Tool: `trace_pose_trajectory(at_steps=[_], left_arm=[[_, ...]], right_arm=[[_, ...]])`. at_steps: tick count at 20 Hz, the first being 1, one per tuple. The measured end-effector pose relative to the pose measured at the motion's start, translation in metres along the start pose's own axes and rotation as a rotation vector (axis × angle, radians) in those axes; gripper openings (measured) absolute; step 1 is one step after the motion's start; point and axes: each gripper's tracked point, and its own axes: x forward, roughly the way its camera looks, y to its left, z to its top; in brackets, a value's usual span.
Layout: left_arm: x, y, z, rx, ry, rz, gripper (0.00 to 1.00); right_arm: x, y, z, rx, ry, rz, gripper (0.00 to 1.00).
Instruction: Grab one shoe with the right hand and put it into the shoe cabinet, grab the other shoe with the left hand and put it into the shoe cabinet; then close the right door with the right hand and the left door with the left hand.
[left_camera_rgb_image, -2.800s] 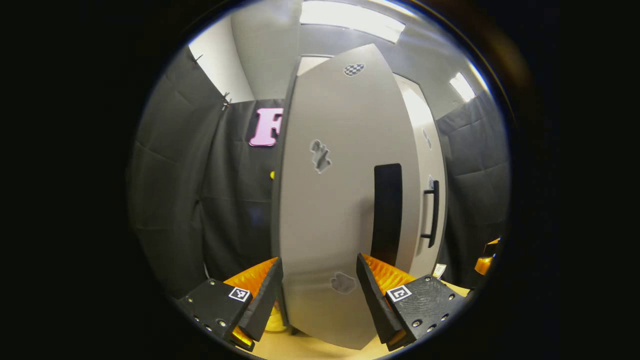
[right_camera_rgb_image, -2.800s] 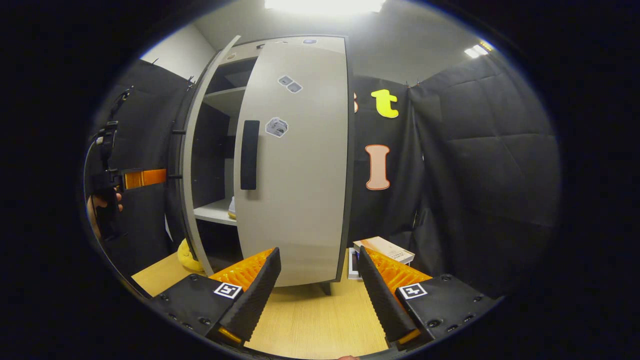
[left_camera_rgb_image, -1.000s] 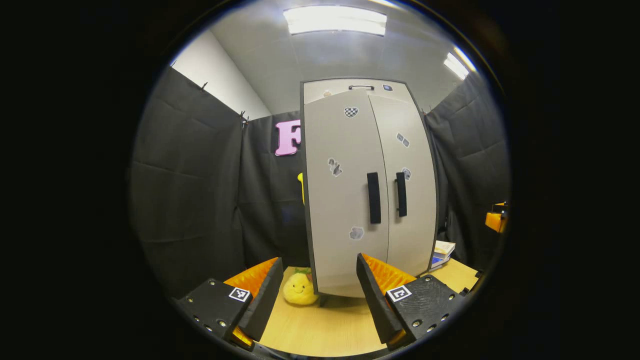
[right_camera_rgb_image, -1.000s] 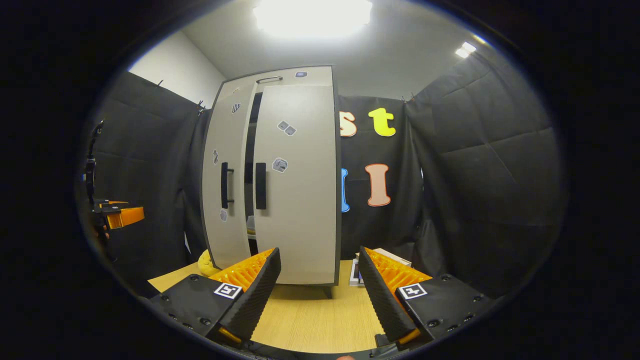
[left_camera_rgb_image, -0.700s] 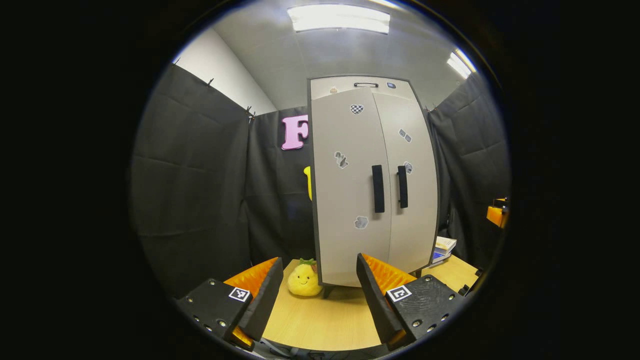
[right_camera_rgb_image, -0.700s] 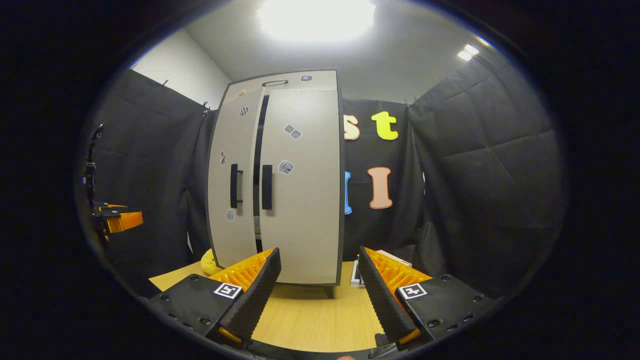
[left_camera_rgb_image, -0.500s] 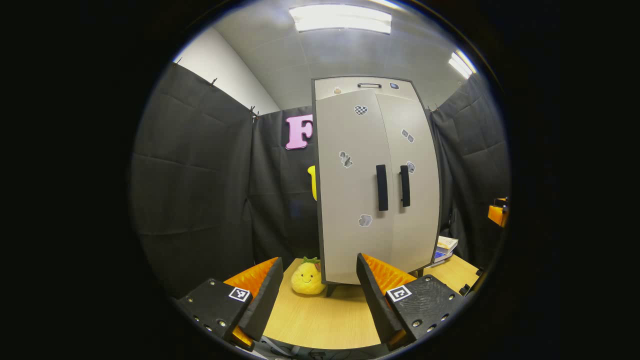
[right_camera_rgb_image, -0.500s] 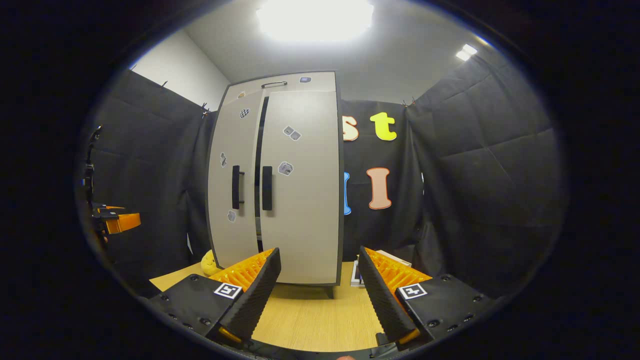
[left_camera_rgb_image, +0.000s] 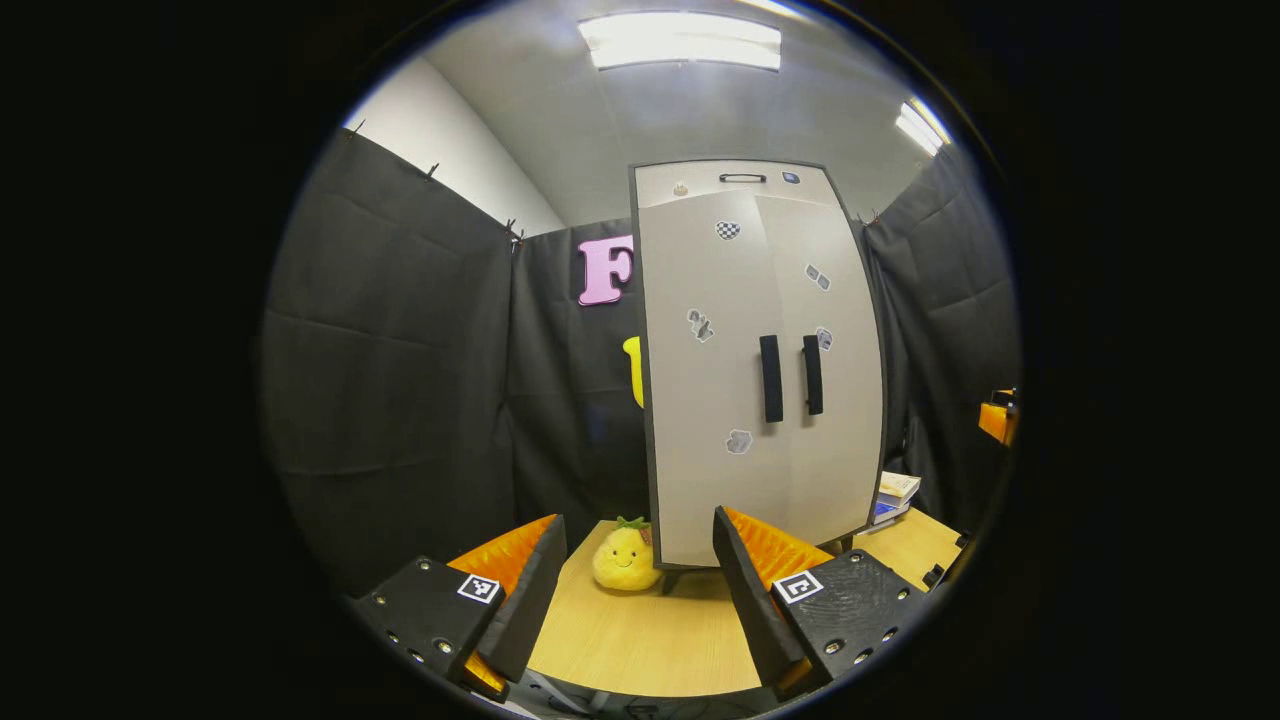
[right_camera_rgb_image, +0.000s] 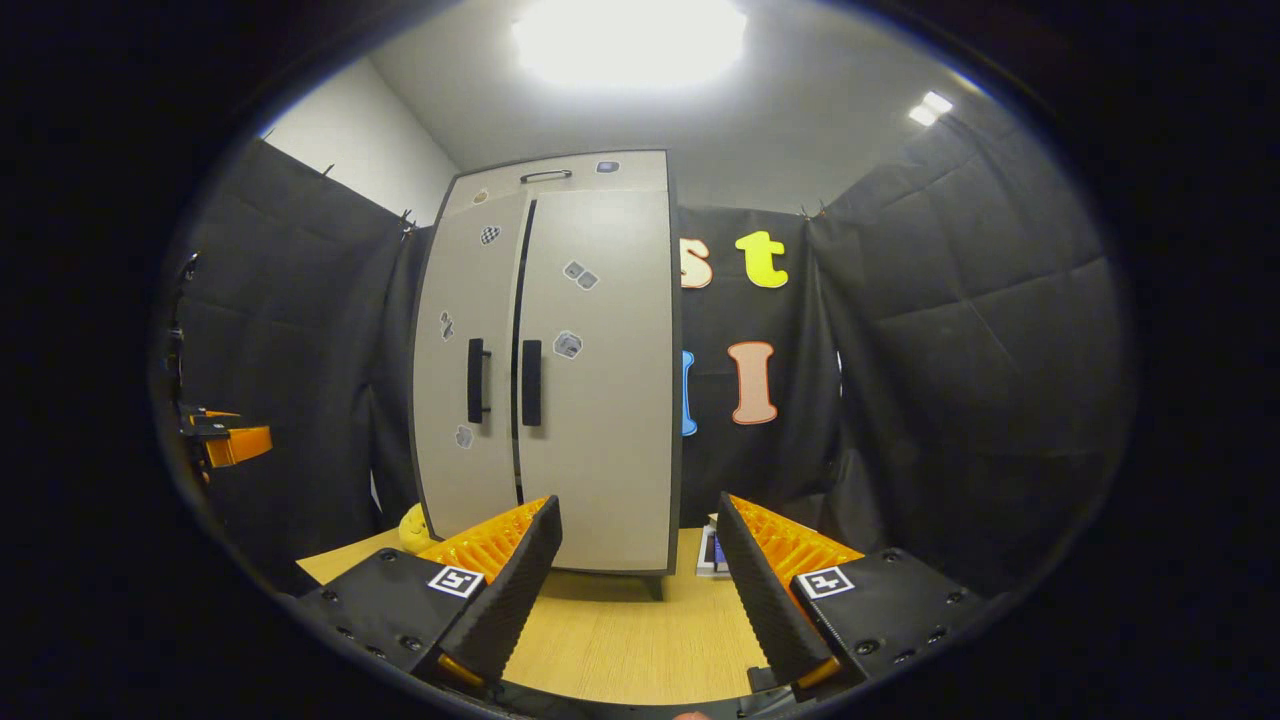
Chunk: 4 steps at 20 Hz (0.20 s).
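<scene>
Looking near done from both views: shoe cabinet (left_camera_rgb_image: 760, 370) is standing on the counter (left_camera_rgb_image: 650, 640) with both doors swung to, no shoe lying out on the counter, so I'm judging both shoes are sitting inside, though the doors are hiding them and I cannot confirm.

Left door (left_camera_rgb_image: 705, 380) is reading flush in the left gripper view. In the right gripper view a thin dark seam is showing between the left door and the right door (right_camera_rgb_image: 600, 380), running top to bottom beside the two handles (right_camera_rgb_image: 500, 381). Could be the normal gap, could be a door sitting slightly proud; cannot tell from here. If anything is left, it's a final nudge on one door; otherwise only backing off.

Left gripper (left_camera_rgb_image: 636, 590) is sitting well back from the cabinet, fingers (left_camera_rgb_image: 525, 590) spread wide, holding nothing, touching nothing. A yellow plush toy (left_camera_rgb_image: 625, 556) is showing between them on the counter by the cabinet's left foot, clear of them.

Right gripper (right_camera_rgb_image: 638, 590) is doing the same: fingers (right_camera_rgb_image: 510, 590) spread wide, empty, well apart from the right door. Books (right_camera_rgb_image: 712, 551) are lying by the cabinet's right side, untouched. Left gripper is also showing far off at the left edge of the right gripper view, away from the cabinet.
</scene>
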Motion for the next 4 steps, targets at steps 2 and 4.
trace_pose_trajectory(at_steps=[2, 4], left_arm=[[-0.0003, -0.0015, 0.0023, 0.004, -0.003, 0.001, 0.80], [-0.0009, -0.0027, 0.0042, 0.011, -0.008, 0.003, 0.80]], right_arm=[[-0.0012, 0.0005, 0.0002, 0.001, -0.002, 0.002, 0.98], [-0.0007, -0.0007, -0.0003, 0.003, 0.002, 0.004, 0.98]])
